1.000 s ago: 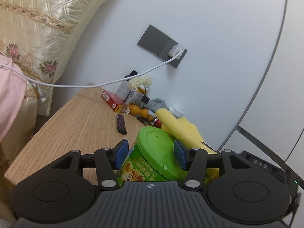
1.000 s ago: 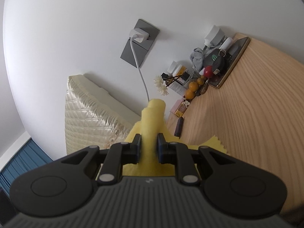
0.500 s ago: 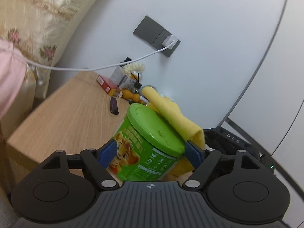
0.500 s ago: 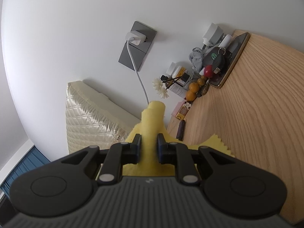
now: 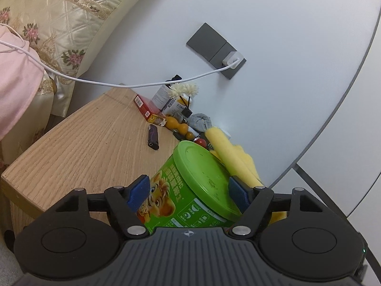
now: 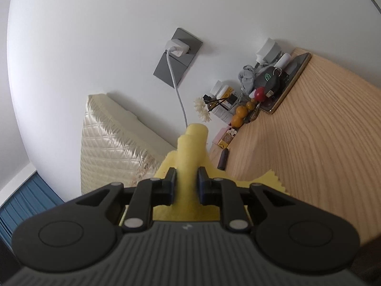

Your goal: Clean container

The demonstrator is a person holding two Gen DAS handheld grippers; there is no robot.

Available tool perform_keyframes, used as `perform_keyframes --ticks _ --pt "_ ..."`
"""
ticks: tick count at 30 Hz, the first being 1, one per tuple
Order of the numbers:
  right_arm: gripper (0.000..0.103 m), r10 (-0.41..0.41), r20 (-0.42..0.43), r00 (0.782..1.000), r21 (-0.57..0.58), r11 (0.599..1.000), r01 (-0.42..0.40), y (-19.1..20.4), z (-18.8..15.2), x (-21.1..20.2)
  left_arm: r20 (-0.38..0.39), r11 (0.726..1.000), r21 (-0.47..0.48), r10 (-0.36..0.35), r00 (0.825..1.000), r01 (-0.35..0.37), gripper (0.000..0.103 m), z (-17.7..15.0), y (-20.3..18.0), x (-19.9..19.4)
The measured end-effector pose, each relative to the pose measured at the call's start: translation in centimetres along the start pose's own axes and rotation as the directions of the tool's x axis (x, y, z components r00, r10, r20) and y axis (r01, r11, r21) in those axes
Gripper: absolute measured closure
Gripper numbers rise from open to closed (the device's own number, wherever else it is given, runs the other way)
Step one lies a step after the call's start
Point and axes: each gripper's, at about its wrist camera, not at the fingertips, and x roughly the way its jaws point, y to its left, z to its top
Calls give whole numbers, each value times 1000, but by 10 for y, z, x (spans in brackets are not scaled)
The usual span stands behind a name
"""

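The light oak-grain wooden desk (image 5: pixel 90 147) fills the left centre of the left wrist view. Low in the middle of that frame, the green cylindrical snack container with a lime plastic lid (image 5: pixel 190 190) sits tilted between the blue pads of the left claw (image 5: pixel 189 191), which grips its sides; half a second ago it rode higher. The lid is on, so its contents are hidden. The right claw (image 6: pixel 187 186) stays clenched on the rolled yellow cleaning cloth (image 6: pixel 191 152), which now touches the lid's right edge, so wiping looks under way.
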Motion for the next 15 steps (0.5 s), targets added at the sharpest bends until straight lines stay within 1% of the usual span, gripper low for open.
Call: perform_keyframes --ticks 4,7,11,15 --pt "83 9 -5 1000 14 1000 -9 -2 -1 -3 -7 1000 11 -2 1000 2 26 1 0 1" --pt "80 17 -6 1000 43 999 -16 -6 1 6 -12 1000 20 -11 1000 11 26 2 1 1" --pt "80 29 -4 1000 85 996 -28 -13 4 23 -7 999 35 -13 1000 13 26 1 0 1" --pt "80 56 -21 998 138 989 -52 -21 7 35 -8 999 42 -19 1000 19 26 1 1 1"
